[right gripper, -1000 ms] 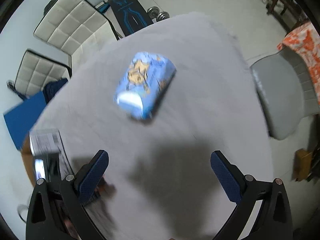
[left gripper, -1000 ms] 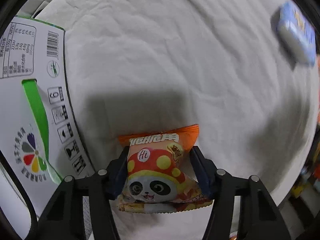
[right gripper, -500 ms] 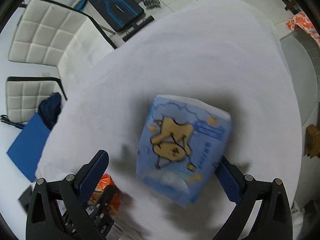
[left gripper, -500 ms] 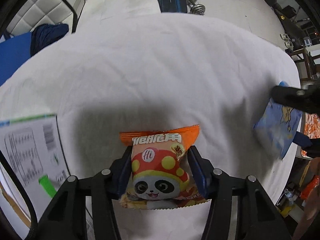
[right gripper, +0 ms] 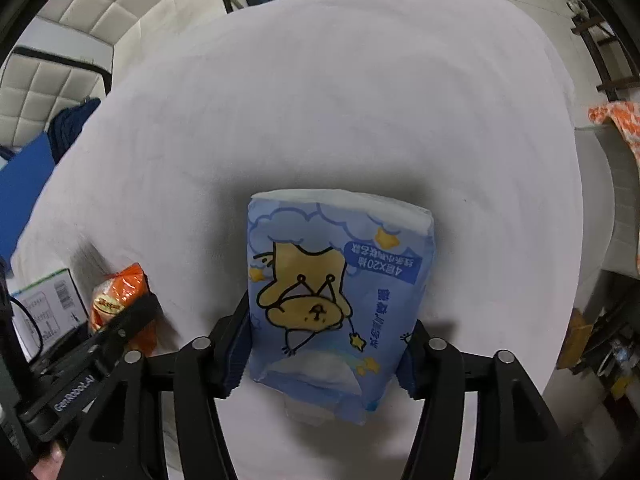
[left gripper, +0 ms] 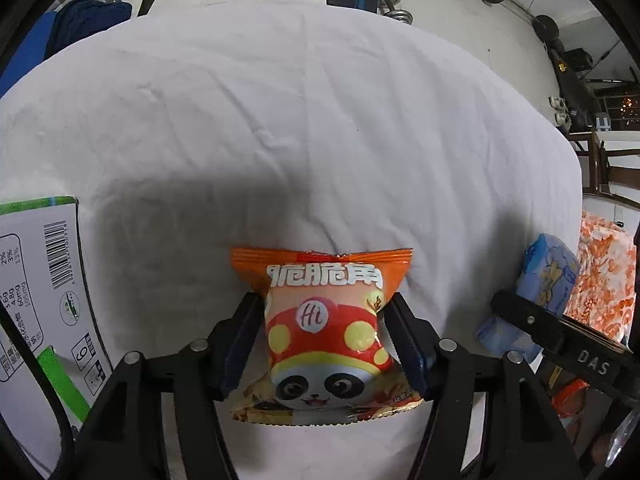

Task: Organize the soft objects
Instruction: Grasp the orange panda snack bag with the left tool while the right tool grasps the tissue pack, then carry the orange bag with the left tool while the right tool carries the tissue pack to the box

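An orange snack bag (left gripper: 324, 320) with a panda picture lies on the white cloth between the fingers of my left gripper (left gripper: 323, 300). The pads touch its pinched sides while the jaws are opening. A blue tissue pack (right gripper: 336, 280) with a yellow bear sits between the fingers of my right gripper (right gripper: 330, 316), whose jaws are closing with the pads against its sides. In the left wrist view the tissue pack (left gripper: 548, 276) shows at the right edge behind a finger of the right gripper. In the right wrist view the snack bag (right gripper: 120, 288) shows at the left.
A white carton with green print (left gripper: 36, 280) stands at the table's left. The white cloth-covered table (left gripper: 320, 120) stretches ahead. White quilted chairs (right gripper: 80, 40) stand beyond it. A grey chair with an orange patterned cloth (right gripper: 612, 116) stands at the right.
My right gripper came down over the tissue pack and its wide jaws closed onto it. The left view swung away from the carton with the snack bag, and its jaws widened a little.
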